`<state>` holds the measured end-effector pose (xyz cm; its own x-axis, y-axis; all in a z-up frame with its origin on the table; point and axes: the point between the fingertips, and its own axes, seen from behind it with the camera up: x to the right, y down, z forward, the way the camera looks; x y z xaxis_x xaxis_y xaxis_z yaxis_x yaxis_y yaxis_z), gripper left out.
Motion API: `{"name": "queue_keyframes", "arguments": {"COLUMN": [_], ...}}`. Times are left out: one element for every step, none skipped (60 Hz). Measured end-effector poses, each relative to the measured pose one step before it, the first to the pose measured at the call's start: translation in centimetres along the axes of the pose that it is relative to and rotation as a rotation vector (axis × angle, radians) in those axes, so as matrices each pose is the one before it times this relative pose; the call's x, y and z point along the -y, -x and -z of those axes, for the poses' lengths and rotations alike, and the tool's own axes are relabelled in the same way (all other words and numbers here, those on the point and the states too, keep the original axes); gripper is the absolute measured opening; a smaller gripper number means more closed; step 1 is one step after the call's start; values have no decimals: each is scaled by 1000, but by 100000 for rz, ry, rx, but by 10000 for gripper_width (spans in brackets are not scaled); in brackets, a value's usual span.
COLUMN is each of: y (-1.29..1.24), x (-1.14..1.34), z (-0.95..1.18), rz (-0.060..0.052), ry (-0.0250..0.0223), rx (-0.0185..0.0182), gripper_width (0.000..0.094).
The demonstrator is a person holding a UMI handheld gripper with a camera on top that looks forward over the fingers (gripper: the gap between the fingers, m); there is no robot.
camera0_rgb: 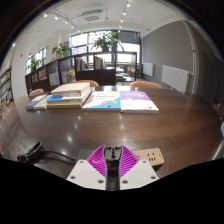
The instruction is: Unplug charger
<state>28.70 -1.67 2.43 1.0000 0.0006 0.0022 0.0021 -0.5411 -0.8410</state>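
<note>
My gripper (113, 160) sits low over a dark wooden table (120, 128). Its two magenta pads (98, 160) close in on a small black charger (113, 153) with white markings, and both pads press on it. A pale power strip (150, 156) lies on the table just to the right of the fingers, with sockets showing. The charger's underside is hidden between the fingers, so I cannot tell whether it sits in the strip. A black cable (30, 152) lies to the left of the fingers.
Several books (105, 100) lie in a row across the far side of the table. Chairs (88, 84) stand beyond them. Shelves (60, 68), a plant (105, 42) and windows fill the back of the room. A white radiator (176, 76) is on the right wall.
</note>
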Motion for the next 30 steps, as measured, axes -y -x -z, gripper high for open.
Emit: {"name": "queue_keyframes", "arguments": {"y": [71, 28, 38, 20, -129, -381, -369, -781, -717, -781, -1050, -1263, -1482, -1534, -1781, -1544, -1219, -1127, -1060, -919, -869, -1300, -669, -668, -567, -563, 55, -1584, -543, -396], "x": [81, 39, 16, 843, 2082, 3246, 2899, 3886, 3747, 3388, 2968, 2618, 1915, 1404, 3513, -1549, -7, 48, -552, -792, -1072, -323, -1233, -1310, -1325, -1301, -2998, 114, -976, -1275], "z": [36, 33, 83, 353, 665, 1139, 835, 1774, 999, 797, 722, 596, 501, 239, -597, -290, 314, 914, 93, 58, -479, -399, -139, -229, -316, -312, 22, -593, -546, -458], "rz": [-138, -736, -730, 810, 2060, 1755, -209, -648, -1336, -648, 90, 218, 1267, 1612, 239, 3459, 2093, 1457, 735, 210, -654, -553, -1184, -1225, -837, -238, -8, 538, 453, 316], "ry": [2367, 2828, 3506, 599, -4242, -6530, -5535, -6651, -6785, -6052, -5308, -6170, -2653, -1631, -2672, 2069, 424, 635, 1046, 1228, 646, 2359, 2037, 2305, 2371, 2324, 1635, 2632, 2515, 2547], "rx": [-126, -143, -173, 215, -262, -1029, -679, -848, -340, -425, -1079, -1999, -2658, -2763, -1951, -1478, -1411, -1374, -1049, -668, -414, -60, -253, -155, 23, 213, -513, 61, -178, 87], "gripper_width": [119, 112, 106, 104, 104, 105, 104, 104, 106, 104, 103, 105, 103, 103, 104, 102, 102, 103, 105, 106, 108, 107, 108, 108, 113, 114, 117, 115, 114, 116]}}
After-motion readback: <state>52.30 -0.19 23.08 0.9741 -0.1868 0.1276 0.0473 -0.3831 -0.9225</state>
